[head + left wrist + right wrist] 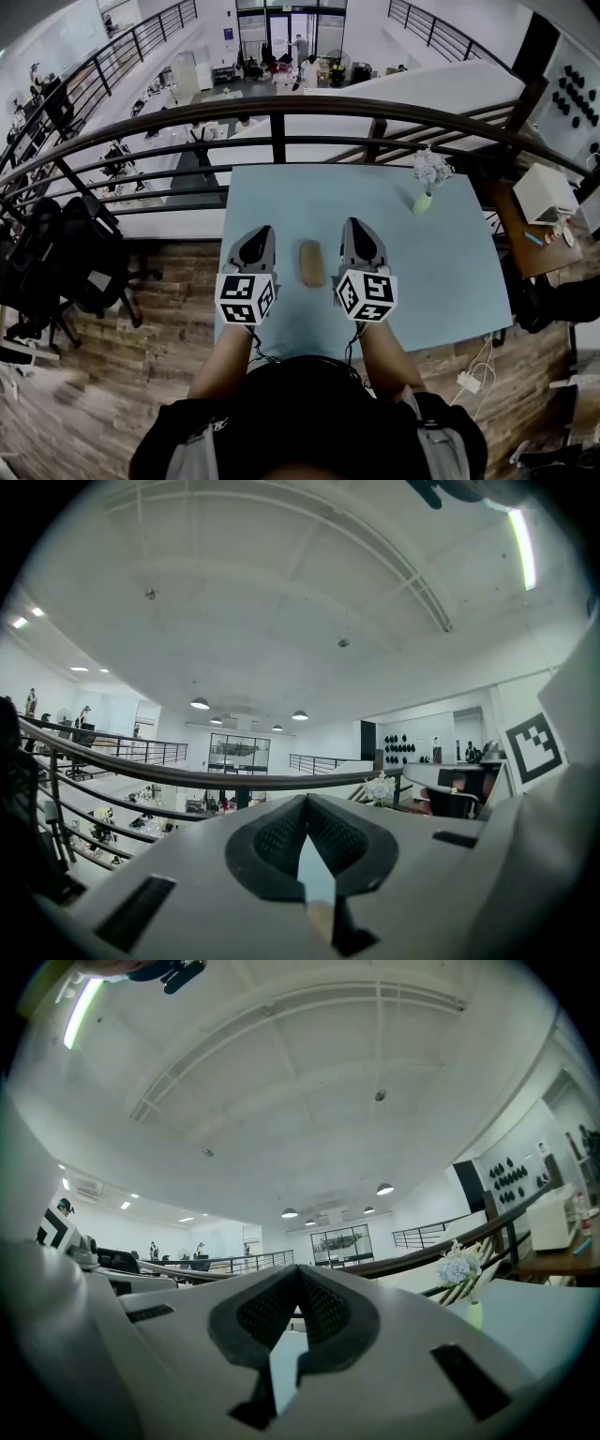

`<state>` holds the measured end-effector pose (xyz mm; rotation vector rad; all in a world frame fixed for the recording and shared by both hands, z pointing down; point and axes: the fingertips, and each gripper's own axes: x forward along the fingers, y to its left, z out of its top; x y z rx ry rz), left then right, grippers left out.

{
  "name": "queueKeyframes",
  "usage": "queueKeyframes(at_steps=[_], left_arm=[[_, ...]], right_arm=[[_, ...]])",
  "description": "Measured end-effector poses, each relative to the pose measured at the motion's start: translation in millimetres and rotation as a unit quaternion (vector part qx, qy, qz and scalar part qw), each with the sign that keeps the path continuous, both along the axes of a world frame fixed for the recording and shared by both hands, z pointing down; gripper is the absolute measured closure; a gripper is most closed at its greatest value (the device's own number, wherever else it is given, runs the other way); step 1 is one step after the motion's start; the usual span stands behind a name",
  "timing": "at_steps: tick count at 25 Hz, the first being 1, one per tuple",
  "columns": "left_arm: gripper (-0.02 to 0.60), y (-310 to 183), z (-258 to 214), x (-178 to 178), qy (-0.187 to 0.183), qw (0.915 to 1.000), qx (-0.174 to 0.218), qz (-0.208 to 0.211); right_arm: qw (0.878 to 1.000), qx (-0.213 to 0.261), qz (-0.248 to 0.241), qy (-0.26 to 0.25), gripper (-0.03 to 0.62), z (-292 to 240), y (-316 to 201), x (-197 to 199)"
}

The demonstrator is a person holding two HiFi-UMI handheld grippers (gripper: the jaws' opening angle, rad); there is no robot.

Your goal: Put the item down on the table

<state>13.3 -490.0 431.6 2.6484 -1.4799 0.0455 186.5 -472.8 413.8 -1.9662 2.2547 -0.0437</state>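
A tan oblong item [311,263] lies flat on the light blue table [450,272], between my two grippers and touching neither. My left gripper [260,233] rests to its left, jaws shut with nothing in them. To the item's right sits my right gripper [354,227], also shut and empty. In the left gripper view the left gripper [305,803] shows its tips meeting, with a sliver of table and of the tan item [320,917] behind the gap. The right gripper view has the right gripper [298,1274] closed at the tips too.
A small vase of pale flowers [427,180] stands near the table's far right corner. A dark metal railing [281,111] runs just beyond the far edge, with a drop to a lower floor. A wooden side table [525,230] with a white box sits to the right.
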Motion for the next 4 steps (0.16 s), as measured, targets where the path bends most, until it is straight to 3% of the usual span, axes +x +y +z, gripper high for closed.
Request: queueKeyframes(at_steps=[4], left_arm=[[0.567, -1.1, 0.5, -0.7, -0.001, 1.0, -0.002, 0.0]], right_arm=[[1.0, -0.002, -0.004, -0.002, 0.594, 0.9, -2.2, -3.1]])
